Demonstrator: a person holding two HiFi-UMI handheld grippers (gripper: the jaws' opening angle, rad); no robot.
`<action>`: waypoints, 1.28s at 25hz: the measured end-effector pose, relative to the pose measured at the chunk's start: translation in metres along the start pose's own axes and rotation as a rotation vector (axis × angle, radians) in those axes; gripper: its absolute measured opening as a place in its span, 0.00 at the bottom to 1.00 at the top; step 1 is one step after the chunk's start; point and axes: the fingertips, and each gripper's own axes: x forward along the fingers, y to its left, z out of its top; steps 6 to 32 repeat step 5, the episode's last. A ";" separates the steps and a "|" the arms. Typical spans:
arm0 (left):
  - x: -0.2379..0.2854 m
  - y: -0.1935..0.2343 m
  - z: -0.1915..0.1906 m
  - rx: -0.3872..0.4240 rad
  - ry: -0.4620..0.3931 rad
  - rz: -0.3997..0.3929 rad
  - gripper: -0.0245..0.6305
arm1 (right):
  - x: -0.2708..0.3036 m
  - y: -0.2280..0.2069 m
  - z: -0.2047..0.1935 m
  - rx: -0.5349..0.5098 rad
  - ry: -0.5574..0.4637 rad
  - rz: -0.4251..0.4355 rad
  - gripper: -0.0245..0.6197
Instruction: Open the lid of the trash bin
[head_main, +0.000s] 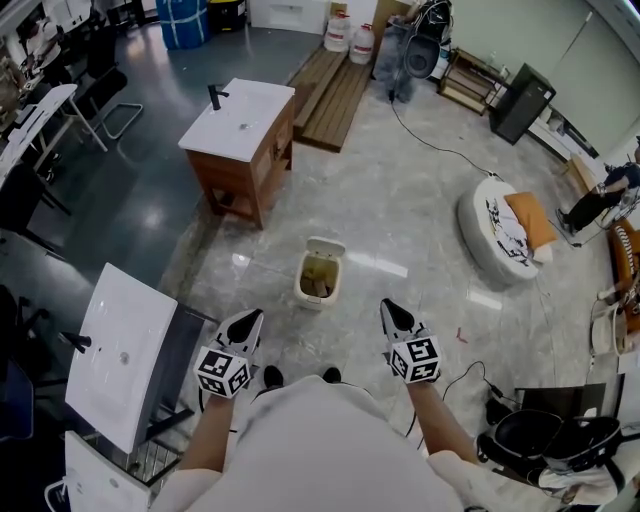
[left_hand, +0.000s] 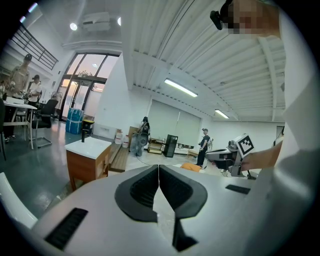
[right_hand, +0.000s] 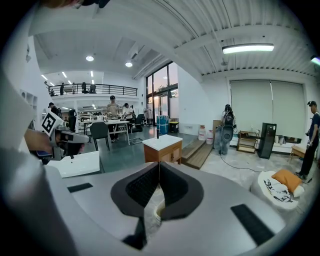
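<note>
1. The trash bin (head_main: 319, 280) is standing on the floor (head_main: 400, 220) ahead of the person's feet. Its lid (head_main: 326, 246) is sitting raised at the far rim and the inside is showing, with brownish contents. The opening step is judged as good as done; nothing appears to be left except drawing back.
2. The floor around the bin is showing as pale glossy stone, turning to dark grey well to the bin's left.
3. A wooden washbasin cabinet (head_main: 245, 140) with a white tabletop is standing beyond the bin, to its left.
4. A round white cushion bed (head_main: 500, 235) is lying well to the bin's right.
5. The left hand-held gripper (head_main: 247, 318) is hovering near the bin's left side, clenched with nothing between the jaws.
6. The right hand-held gripper (head_main: 390, 308) is hovering near the bin's right side, likewise clenched and empty. Neither is touching the bin.
</note>
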 end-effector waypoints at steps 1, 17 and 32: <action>0.000 0.001 -0.001 -0.001 0.001 0.001 0.07 | 0.000 0.000 0.000 0.000 -0.001 0.000 0.09; 0.000 0.003 -0.002 -0.004 0.005 0.003 0.07 | 0.002 0.000 0.001 0.001 -0.004 0.000 0.09; 0.000 0.003 -0.002 -0.004 0.005 0.003 0.07 | 0.002 0.000 0.001 0.001 -0.004 0.000 0.09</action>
